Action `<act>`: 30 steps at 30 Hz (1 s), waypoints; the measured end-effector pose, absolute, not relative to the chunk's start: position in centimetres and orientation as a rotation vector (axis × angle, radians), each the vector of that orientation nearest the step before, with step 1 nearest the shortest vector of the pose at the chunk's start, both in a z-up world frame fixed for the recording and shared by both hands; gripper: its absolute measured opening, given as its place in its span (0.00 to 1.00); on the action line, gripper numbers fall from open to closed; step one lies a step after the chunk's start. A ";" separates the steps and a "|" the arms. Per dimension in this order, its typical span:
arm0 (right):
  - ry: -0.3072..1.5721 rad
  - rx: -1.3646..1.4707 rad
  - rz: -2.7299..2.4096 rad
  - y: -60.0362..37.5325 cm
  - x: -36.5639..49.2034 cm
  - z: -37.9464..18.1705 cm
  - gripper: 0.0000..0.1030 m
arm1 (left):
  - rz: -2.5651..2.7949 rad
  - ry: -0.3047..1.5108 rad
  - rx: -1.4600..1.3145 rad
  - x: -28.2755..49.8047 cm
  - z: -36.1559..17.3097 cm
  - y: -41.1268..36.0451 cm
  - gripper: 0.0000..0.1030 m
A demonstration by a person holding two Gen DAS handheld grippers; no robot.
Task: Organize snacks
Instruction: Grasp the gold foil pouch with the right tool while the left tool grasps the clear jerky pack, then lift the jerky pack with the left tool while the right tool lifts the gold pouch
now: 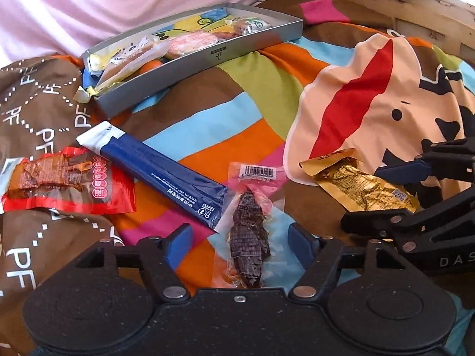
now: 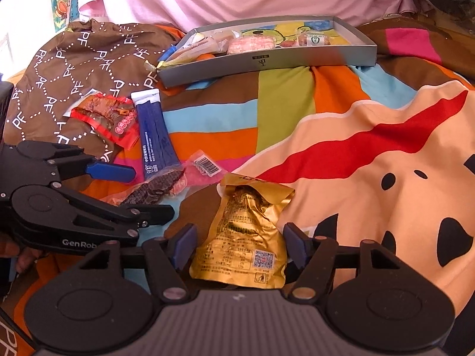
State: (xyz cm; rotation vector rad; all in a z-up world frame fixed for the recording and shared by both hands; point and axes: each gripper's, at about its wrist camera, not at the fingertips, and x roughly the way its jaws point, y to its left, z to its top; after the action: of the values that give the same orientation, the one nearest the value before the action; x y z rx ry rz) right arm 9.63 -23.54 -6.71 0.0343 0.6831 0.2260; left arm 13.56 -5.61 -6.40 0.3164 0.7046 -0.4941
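Striped bedspread (image 1: 252, 89) carries a grey tray (image 1: 190, 68) of snacks at the far side. Nearer lie a blue stick pack (image 1: 160, 175), red pouch (image 1: 65, 181), gold pouch (image 2: 246, 237) and dark jerky pack (image 1: 248, 237). Left gripper (image 1: 240, 240) jaws spread around the jerky, right gripper (image 2: 240, 246) jaws spread around the gold pouch.

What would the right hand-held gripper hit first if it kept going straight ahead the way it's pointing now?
The gold snack packet. It lies between the open fingers of the right hand-held gripper, directly in its line. Beyond it, farther off, sits the grey tray, though depth is hard to judge through the fisheye.
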 end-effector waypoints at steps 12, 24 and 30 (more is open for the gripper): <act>0.689 -0.013 0.225 -22.6 10.7 -6.7 0.73 | -0.413 0.763 0.038 13.4 -5.8 -3.3 0.47; 0.698 0.019 0.233 -23.0 11.1 -6.7 0.69 | -0.385 0.725 0.062 11.9 -4.8 -2.9 0.46; 0.689 -0.016 0.238 -22.3 11.3 -6.9 0.55 | -0.385 0.717 0.051 11.9 -4.8 -2.8 0.46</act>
State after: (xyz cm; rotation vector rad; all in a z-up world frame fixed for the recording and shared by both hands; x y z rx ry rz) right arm 11.29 -22.30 -6.94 -0.0163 0.6891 0.2379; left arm 11.89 -2.83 -4.80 0.0513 0.7175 -0.3852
